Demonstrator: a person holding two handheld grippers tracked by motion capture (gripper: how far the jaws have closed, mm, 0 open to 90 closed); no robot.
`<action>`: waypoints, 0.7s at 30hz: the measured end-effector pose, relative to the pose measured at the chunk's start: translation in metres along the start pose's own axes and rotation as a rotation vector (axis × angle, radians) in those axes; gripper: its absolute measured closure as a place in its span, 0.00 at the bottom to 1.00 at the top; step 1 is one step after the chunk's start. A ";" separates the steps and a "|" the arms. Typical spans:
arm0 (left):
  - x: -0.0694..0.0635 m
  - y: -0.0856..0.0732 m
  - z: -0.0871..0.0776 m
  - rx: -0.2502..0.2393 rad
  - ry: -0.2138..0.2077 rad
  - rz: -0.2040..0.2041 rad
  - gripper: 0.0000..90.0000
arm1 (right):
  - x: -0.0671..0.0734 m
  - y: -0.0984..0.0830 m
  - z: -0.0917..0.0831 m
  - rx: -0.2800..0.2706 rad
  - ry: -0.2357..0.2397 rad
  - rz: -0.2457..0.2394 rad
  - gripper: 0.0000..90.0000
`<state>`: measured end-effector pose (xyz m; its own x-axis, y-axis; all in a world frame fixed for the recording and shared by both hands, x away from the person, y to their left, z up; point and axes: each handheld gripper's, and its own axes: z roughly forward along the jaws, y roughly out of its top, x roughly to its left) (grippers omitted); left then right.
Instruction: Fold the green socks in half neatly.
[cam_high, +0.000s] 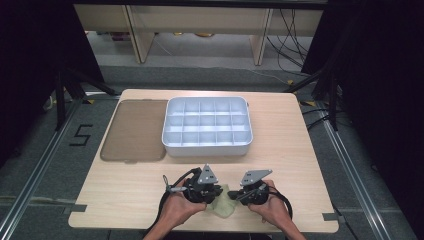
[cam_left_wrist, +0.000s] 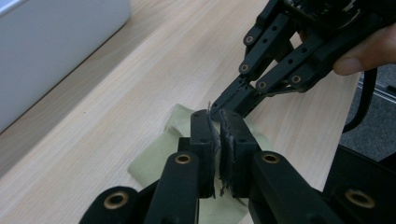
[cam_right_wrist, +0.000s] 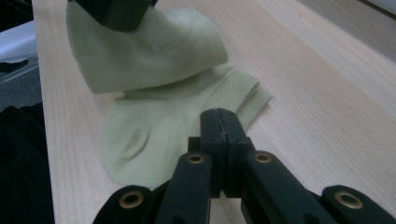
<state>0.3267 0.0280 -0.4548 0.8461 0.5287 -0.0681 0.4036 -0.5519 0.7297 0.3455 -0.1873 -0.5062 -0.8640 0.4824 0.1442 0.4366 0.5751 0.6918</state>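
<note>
- We see a pale green sock (cam_high: 223, 205) lying on the desk (cam_high: 280, 150) near its front edge, between both hand-held grippers.
- Our left hand-held gripper (cam_left_wrist: 215, 122) has its jaws pressed together on a fold of the sock, part of which is lifted off the desk.
- Our right hand-held gripper (cam_right_wrist: 219, 119) has its jaws pressed together at the sock's ribbed cuff; we cannot tell whether cloth is caught.
- A white divided tray (cam_high: 167, 141) stands farther back, a brown lid (cam_high: 134, 131) just beside it.
</note>
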 end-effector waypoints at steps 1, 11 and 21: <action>-0.001 0.000 0.002 -0.002 -0.003 -0.006 0.93 | -0.001 0.000 0.000 0.001 0.009 0.004 1.00; -0.009 0.001 0.019 0.031 -0.023 0.024 0.92 | -0.010 0.000 -0.013 -0.060 -0.030 0.041 0.99; -0.012 0.003 0.031 0.031 -0.059 0.007 0.89 | -0.024 -0.004 -0.034 -0.122 -0.090 0.071 0.98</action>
<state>0.3284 0.0002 -0.4730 0.8674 0.4867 -0.1036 0.4075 -0.5753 0.7092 0.3561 -0.2241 -0.4884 -0.8037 0.5793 0.1359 0.4573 0.4552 0.7640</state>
